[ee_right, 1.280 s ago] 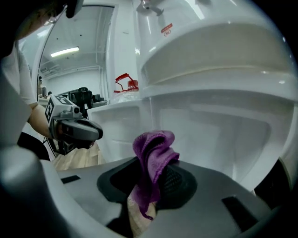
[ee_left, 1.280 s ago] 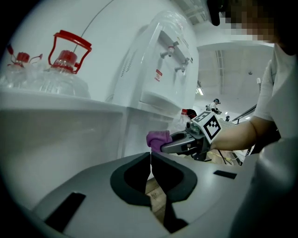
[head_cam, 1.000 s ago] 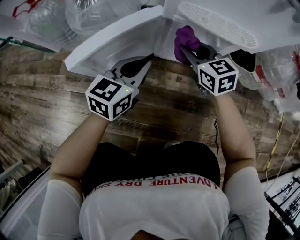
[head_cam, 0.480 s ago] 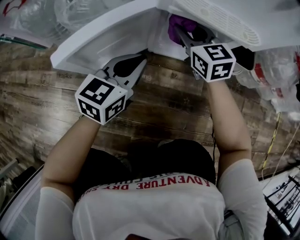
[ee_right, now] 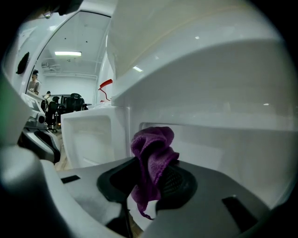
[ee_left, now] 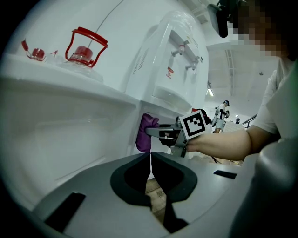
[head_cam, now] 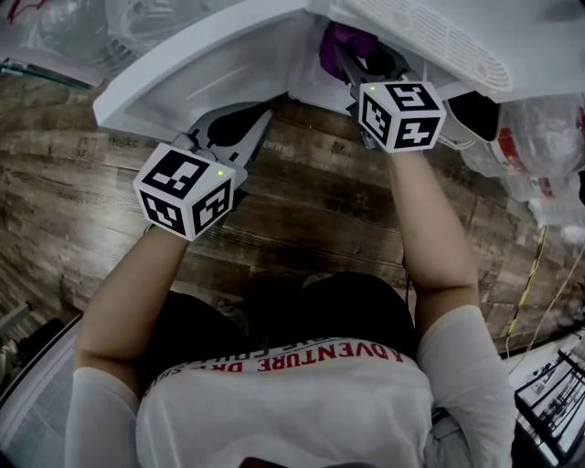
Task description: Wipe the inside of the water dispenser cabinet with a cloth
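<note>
My right gripper is shut on a purple cloth at the mouth of the white water dispenser cabinet. In the right gripper view the cloth bunches up between the jaws, close to the cabinet's white inner wall. The open cabinet door swings out to the left. My left gripper sits just below the door's edge, shut with nothing in it. The left gripper view shows its jaws closed tip to tip, with the right gripper and the cloth ahead.
The floor is dark wood plank. Clear plastic water bottles lie right of the dispenser, and more clear plastic at the upper left. Cables run along the right. A red-handled bottle stands on the door's top edge.
My right gripper has pushed the cloth further up into the cabinet opening. Both grippers have shifted a little to the left, and the door edge with them.
</note>
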The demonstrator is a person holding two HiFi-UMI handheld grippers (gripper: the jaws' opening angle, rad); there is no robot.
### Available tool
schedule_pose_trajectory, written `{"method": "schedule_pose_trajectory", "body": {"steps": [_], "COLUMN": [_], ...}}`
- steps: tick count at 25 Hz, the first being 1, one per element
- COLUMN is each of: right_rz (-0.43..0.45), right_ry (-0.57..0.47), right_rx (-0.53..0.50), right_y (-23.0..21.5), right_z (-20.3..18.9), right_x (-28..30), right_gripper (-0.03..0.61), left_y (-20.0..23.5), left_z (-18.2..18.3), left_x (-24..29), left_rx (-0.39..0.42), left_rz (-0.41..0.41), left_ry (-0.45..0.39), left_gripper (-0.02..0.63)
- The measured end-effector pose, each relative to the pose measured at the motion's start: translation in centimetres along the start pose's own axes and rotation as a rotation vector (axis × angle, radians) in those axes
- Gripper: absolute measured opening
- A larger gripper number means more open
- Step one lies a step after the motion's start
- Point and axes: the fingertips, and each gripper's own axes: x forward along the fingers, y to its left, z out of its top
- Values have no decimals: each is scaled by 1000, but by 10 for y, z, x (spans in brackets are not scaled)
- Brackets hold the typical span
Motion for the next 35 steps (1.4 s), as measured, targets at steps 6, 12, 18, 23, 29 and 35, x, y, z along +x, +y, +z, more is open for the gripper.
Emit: {"method": "schedule_pose_trajectory", "body": {"steps": [6,12,18,23,29,35], "right_rz": [-19,-37,-60,-87,-90,-95], "right_ry": [-15,10,77,152,251,304], "right_rx": [11,4,28,25,58,81], "right_y": [1,2,4,2,2,3], "right_z": [-13,-34,-72,-104,-140,-164], "right_x": [5,12,25,36,47,55], "right_gripper": [110,110,110,110,110,112], "left_y": [2,4,7,16,21,31], "left_z": [-1,-4,-10,-9,-7,-15], "left_x": [0,-2,-5,-8,-10,-16], "left_rx": [1,42,32,31,21,14], "left_rz": [14,55,75,107,108,159], "left_ry": [-1,11,18,17,11,20], "left_gripper": [29,29,29,29,29,29]}}
